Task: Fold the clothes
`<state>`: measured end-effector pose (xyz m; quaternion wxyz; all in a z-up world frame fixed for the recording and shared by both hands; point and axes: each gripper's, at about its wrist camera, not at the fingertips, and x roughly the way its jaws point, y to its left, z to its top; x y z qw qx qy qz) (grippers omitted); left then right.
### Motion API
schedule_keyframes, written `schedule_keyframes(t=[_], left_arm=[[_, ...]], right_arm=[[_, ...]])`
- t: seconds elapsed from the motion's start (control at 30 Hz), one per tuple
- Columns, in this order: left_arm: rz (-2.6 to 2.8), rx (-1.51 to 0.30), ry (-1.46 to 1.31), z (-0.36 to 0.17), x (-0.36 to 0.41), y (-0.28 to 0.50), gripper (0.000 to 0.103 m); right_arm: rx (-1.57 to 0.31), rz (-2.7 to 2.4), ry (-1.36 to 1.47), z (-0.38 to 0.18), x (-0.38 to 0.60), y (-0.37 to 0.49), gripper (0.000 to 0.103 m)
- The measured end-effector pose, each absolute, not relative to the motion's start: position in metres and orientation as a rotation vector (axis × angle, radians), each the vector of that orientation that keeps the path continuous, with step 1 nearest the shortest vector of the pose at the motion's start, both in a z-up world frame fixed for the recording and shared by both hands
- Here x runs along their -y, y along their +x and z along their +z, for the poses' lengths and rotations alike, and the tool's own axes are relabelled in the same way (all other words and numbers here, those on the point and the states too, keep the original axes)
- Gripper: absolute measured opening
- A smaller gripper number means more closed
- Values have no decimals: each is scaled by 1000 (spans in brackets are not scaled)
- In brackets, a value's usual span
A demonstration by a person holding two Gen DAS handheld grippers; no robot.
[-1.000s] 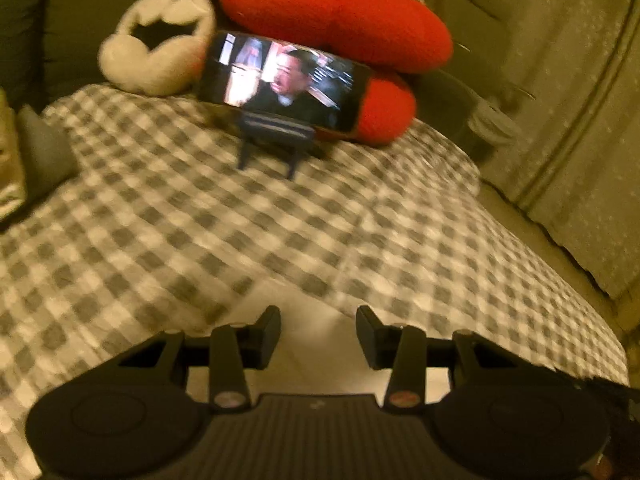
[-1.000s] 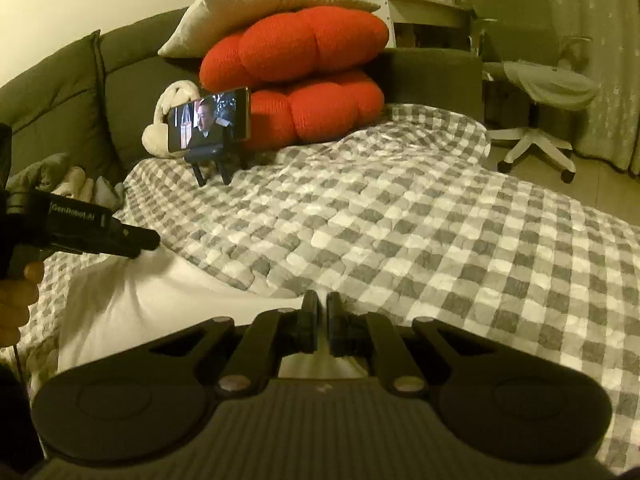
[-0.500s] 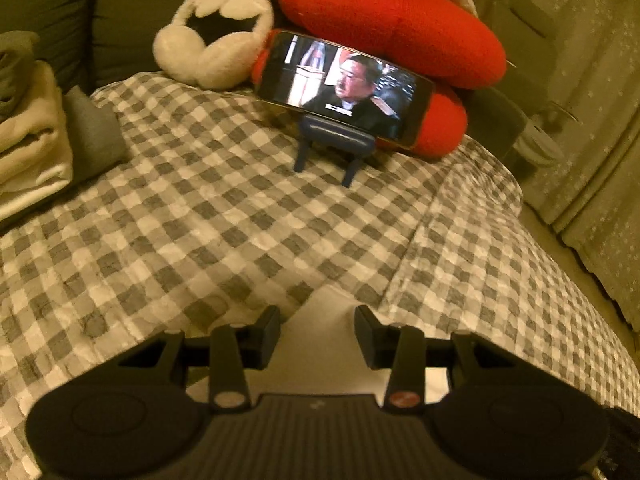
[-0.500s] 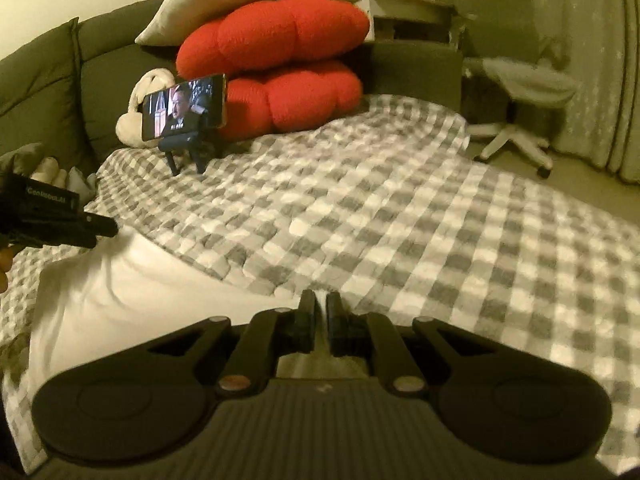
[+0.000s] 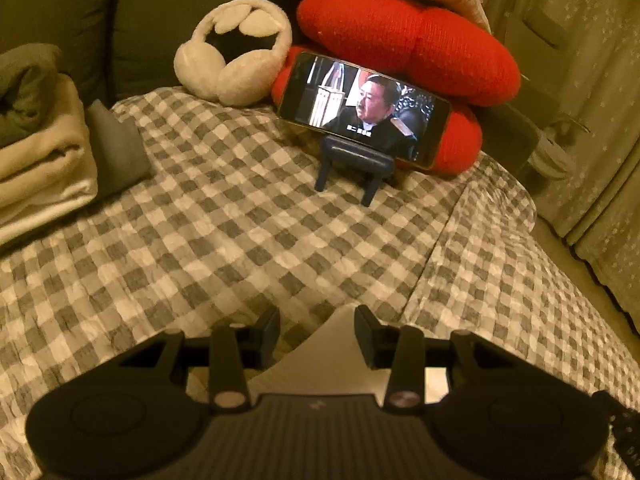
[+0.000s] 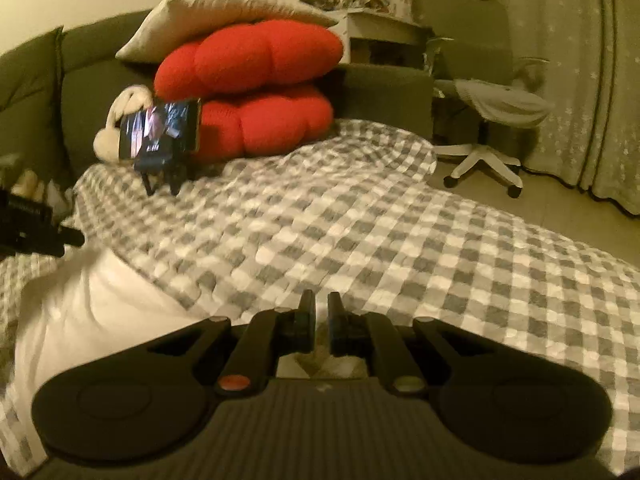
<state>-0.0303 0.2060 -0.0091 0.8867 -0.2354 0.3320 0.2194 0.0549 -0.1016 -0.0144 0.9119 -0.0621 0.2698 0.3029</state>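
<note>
White garment [image 6: 92,304] lies on the checked bed cover [image 6: 360,232]. We see left hand-held gripper [image 5: 316,330] w/ jaws spread over its edge; right hand-held gripper [image 6: 318,320] nearly closed, contents unclear.

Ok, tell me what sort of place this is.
Most likely a bedroom or living room at home: a bed or sofa bed under a checked cover, red cushions against a padded backrest, a swivel chair by curtains, and a phone playing video.
</note>
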Motion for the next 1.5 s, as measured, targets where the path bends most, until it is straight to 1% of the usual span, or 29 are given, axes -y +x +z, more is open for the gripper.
schedule_keyframes(t=[0.1, 0.27, 0.4, 0.5, 0.7, 0.73, 0.8, 0.97, 1.23, 1.5], left_arm=[[419, -694, -472, -9, -199, -28, 41], [313, -696, -331, -5, -172, -23, 42], [241, -747, -242, -13, -151, -16, 42], [229, -776, -238, -19, -148, -14, 42], [252, -787, -252, -21, -154, -14, 43], [255, -787, -254, -21, -155, -14, 43], [263, -787, -261, -21, -157, -14, 43], [275, -766, -287, -15, -162, -16, 43], [314, -756, -307, -10, -176, -21, 43], [315, -753, -356, -7, -189, -26, 43]], right_arm=[[-552, 650, -123, -12, 97, 48, 6], [-539, 743, -152, -11, 78, 26, 6], [-584, 807, -211, -25, 57, 16, 6], [-578, 789, -239, -35, 52, 18, 5], [-606, 658, -175, -31, 72, 42, 4], [-603, 634, -184, -31, 73, 42, 4], [-594, 578, -213, -29, 75, 41, 17], [-606, 566, -146, -25, 86, 40, 17], [-550, 633, -161, -10, 74, 10, 18], [-532, 847, -241, -20, 36, -40, 19]])
